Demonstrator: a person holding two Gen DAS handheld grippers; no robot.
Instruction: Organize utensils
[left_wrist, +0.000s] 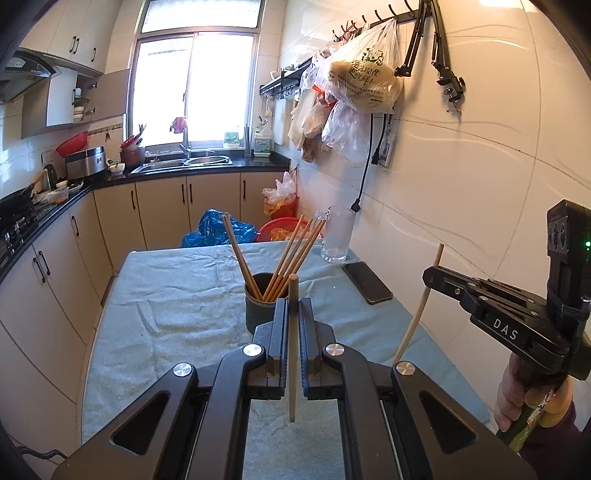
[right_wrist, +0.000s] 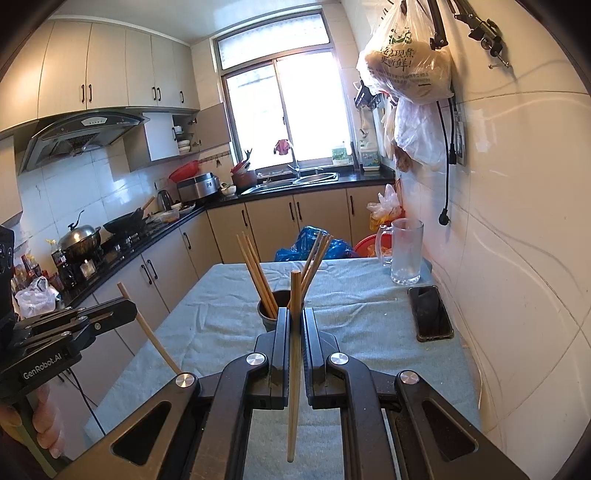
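Observation:
A dark cup (left_wrist: 258, 310) with several wooden chopsticks stands on the table, and it also shows in the right wrist view (right_wrist: 271, 308). My left gripper (left_wrist: 293, 306) is shut on one chopstick (left_wrist: 292, 350), held upright just in front of the cup. It appears from the side in the right wrist view (right_wrist: 122, 308). My right gripper (right_wrist: 295, 314) is shut on another chopstick (right_wrist: 294, 369), also upright before the cup. It shows at the right in the left wrist view (left_wrist: 430, 275) with its chopstick (left_wrist: 417, 314).
A grey-blue cloth (left_wrist: 177, 295) covers the table. A glass mug (right_wrist: 406, 251) and a black phone (right_wrist: 430, 314) lie at the right by the tiled wall. Kitchen counters run along the left and far side. Bags hang on the wall.

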